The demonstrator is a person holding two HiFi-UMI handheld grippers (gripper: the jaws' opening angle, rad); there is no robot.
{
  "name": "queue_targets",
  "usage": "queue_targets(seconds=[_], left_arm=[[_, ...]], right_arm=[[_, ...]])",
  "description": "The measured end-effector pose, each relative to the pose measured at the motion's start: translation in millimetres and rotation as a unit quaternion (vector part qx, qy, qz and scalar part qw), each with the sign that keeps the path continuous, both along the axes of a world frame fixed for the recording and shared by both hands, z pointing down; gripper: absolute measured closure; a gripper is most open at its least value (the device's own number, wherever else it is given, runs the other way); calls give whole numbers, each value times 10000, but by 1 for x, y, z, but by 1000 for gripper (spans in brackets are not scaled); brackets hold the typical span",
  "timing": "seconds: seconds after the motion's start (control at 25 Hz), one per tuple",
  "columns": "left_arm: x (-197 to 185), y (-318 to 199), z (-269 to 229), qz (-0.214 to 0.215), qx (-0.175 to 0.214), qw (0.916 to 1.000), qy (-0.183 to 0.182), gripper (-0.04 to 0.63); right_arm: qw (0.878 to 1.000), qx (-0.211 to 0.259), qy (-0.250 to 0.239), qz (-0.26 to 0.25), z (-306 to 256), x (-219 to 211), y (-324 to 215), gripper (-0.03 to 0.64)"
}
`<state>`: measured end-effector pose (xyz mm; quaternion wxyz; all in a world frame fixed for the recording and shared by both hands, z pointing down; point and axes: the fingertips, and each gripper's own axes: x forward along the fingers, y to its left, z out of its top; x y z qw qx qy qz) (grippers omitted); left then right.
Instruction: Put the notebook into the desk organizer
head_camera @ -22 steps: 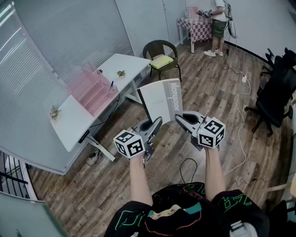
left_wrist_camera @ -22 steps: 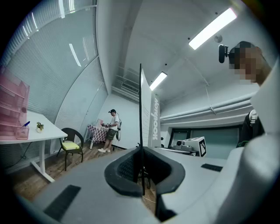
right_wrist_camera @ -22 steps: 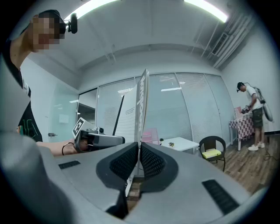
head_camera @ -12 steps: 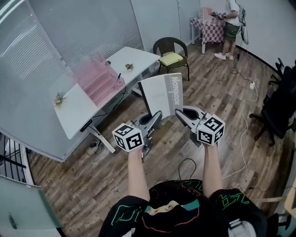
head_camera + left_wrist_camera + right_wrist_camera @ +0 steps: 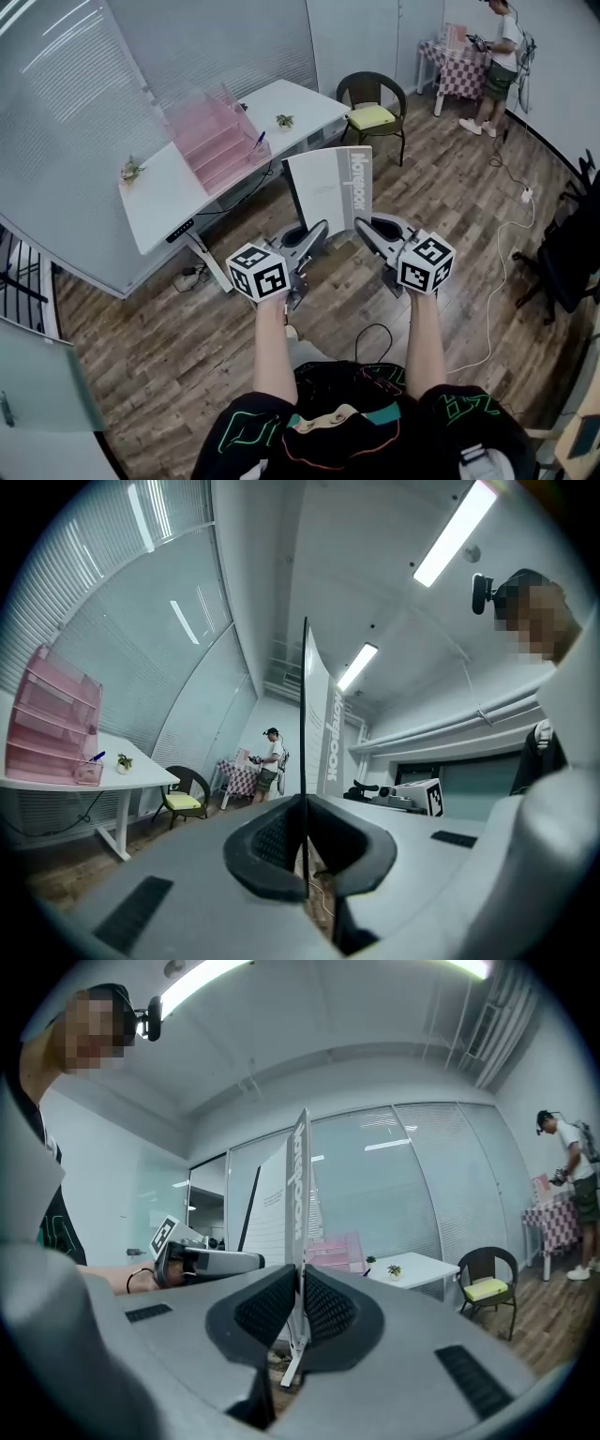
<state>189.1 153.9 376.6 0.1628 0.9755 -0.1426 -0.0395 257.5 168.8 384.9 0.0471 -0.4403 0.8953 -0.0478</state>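
A thin grey notebook stands upright in the air in front of me, held by both grippers at its lower corners. My left gripper is shut on its left bottom edge; in the left gripper view the notebook shows edge-on between the pads. My right gripper is shut on the spine side, where the notebook rises from the jaws. The pink clear desk organizer stands on the white desk, well away to the upper left.
A small plant and another plant sit on the desk. A dark chair with a yellow cushion stands beyond it. A person stands by a checked table far back. Cables trail over the wooden floor.
The view has swung so that the desk and organizer sit nearer the middle and closer. Both grippers keep the same hold on the notebook.
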Motion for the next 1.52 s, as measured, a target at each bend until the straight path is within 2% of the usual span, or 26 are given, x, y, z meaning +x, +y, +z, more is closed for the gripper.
queue_targets(seconds=[0.2, 0.44, 0.64, 0.84, 1.04, 1.16, 1.32, 1.52], left_arm=[[-36, -63, 12, -7, -169, 9999, 25, 591], [-39, -122, 32, 63, -325, 9991, 269, 591], [-71, -189, 52, -128, -501, 9982, 309, 591], [-111, -272, 56, -294, -689, 9966, 339, 591], [-171, -364, 51, -574, -765, 9951, 267, 591], [-181, -375, 55, -707, -775, 9943, 193, 591], [-186, -383, 79, -741, -1003, 9922, 74, 591], [-196, -389, 99, -973, -1361, 9857, 181, 591]], right_arm=[[9999, -167, 5, 13, 12, -36, -63, 595], [9993, -328, 176, 102, 28, -38, -124, 595], [9985, -509, 211, -4, 48, -69, -191, 595], [9968, -757, 242, -83, 52, -109, -279, 595], [9959, -868, 170, -202, 48, -168, -375, 595], [9954, -914, 100, -285, 55, -179, -388, 594], [9915, -1234, 6, -400, 82, -184, -400, 595], [9871, -1500, 39, -562, 101, -193, -410, 595]])
